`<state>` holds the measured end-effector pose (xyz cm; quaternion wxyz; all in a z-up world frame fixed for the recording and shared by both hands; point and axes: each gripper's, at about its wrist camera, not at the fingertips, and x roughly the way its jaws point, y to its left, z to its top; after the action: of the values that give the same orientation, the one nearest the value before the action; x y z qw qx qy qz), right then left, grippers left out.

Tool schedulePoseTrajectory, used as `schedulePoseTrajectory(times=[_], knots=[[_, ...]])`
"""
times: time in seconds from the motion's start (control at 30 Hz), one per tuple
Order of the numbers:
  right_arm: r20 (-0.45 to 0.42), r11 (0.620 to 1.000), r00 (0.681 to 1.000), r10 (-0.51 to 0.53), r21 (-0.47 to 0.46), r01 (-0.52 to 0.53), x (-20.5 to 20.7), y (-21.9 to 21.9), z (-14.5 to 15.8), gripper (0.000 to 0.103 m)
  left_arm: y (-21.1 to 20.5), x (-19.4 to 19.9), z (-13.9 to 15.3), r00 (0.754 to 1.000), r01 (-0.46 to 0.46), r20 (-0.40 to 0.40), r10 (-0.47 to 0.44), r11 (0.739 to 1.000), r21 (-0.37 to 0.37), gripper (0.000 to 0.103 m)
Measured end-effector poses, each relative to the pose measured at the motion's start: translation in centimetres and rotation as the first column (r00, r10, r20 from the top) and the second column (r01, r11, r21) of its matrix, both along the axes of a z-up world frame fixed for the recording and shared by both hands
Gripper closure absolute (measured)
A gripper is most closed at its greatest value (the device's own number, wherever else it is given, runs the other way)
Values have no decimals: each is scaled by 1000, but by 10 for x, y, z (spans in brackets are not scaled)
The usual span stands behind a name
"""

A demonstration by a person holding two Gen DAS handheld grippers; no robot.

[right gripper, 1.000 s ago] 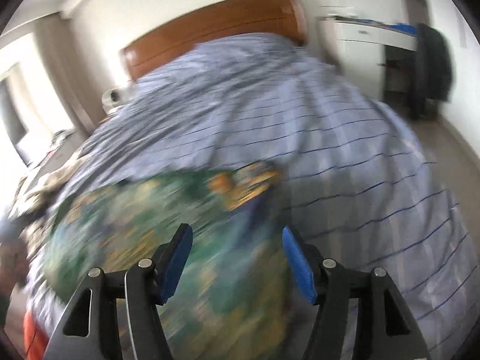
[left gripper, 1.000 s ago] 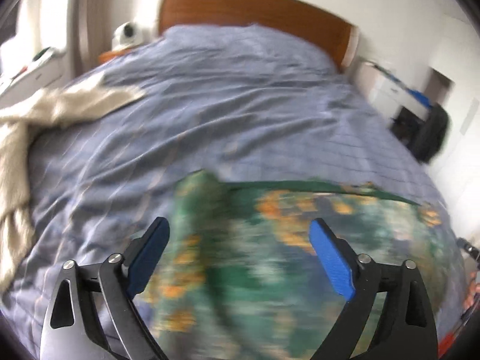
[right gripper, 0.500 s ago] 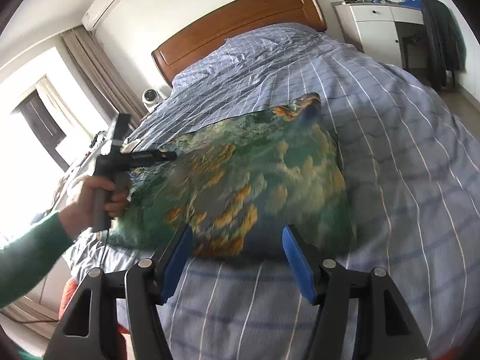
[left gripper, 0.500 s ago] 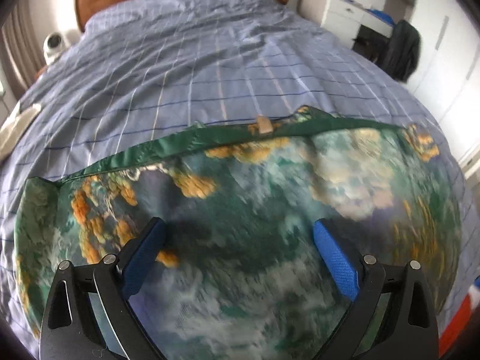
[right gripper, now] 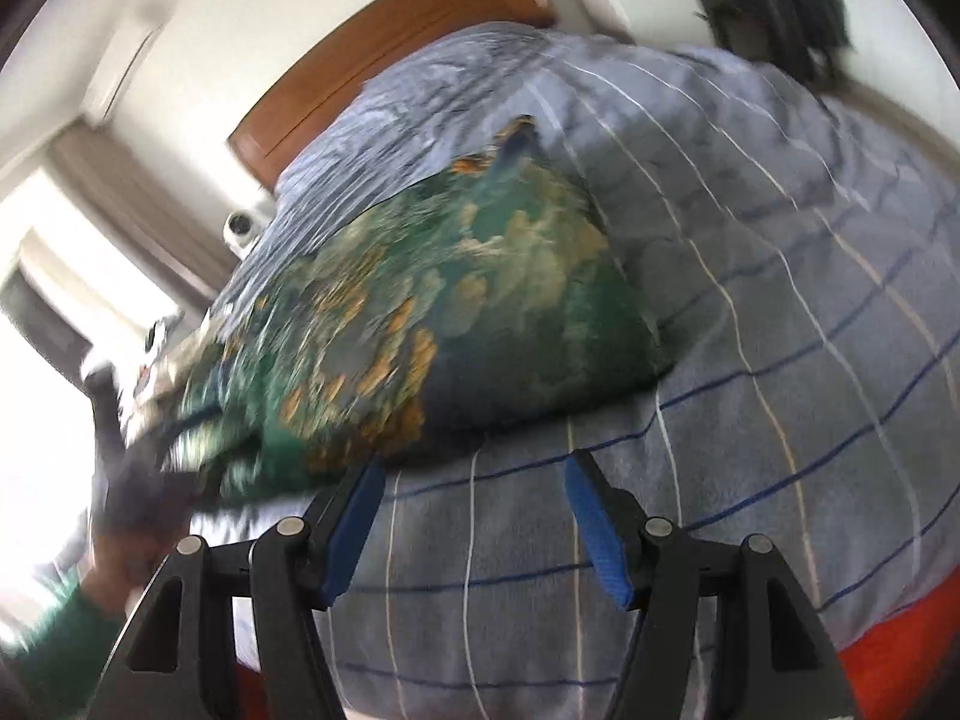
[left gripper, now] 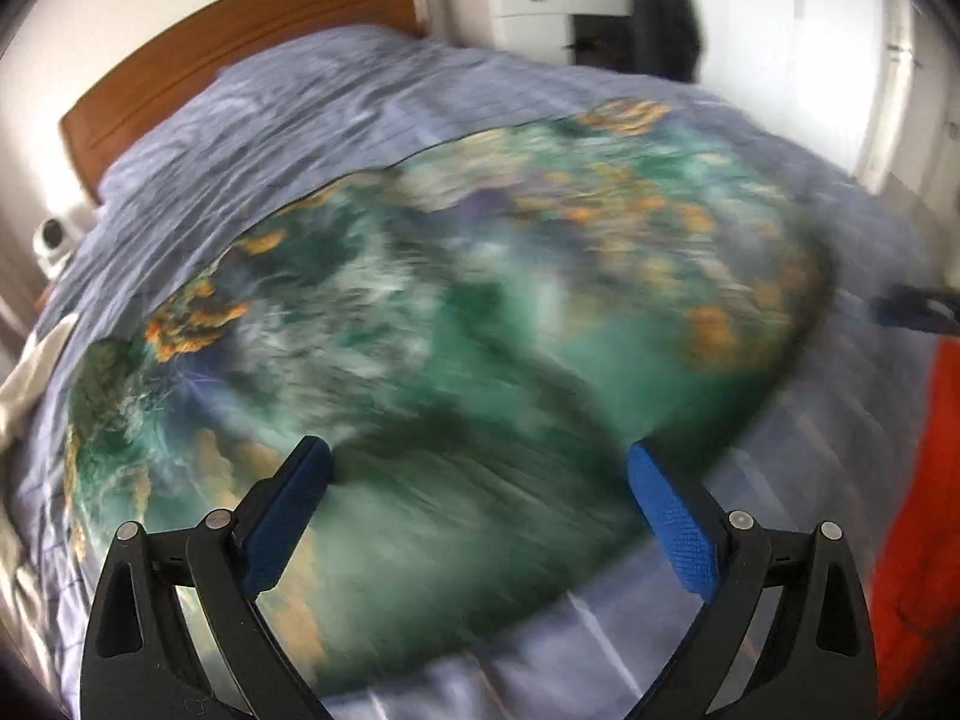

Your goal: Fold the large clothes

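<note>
**Soft, slippery garment, best taken by its corners**

The garment point(left gripper: 456, 324) is spread flat on the bed point(right gripper: 780, 240), near its foot edge. Both claws, left point(left gripper: 480, 516) and right point(right gripper: 474, 522), are spread and empty. The cloth is judged light, limp, and likely to slide.

Each tool point(left gripper: 477, 498) has black arms, silver screws and textured blue pads point(left gripper: 675, 519); green sleeve point(right gripper: 57, 654).

Green garment point(left gripper: 456, 324) with orange-and-white print lies spread flat on the bed
</note>
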<state>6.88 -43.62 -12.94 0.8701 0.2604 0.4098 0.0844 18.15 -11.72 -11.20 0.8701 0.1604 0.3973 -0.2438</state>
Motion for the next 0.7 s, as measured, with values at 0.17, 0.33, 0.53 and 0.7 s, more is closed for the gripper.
schedulePoseTrajectory(times=[0.17,0.33,0.53,0.7], knots=[[-79,978,993,-89,180,102,32,-18,-28,27,7,34,17,987,-160,-27,158,975,-154,4],[-150,919,966,-210,308,247,57,-27,-54,24,-4,66,-27,963,-267,-48,264,962,-61,5],[-126,819,914,-387,409,403,64,-36,-67,55,-18,73,-36,968,-252,-31,251,965,-72,1],[59,919,942,-331,244,308,47,-12,-20,72,-1,69,3,973,-228,-43,226,973,-30,8]])
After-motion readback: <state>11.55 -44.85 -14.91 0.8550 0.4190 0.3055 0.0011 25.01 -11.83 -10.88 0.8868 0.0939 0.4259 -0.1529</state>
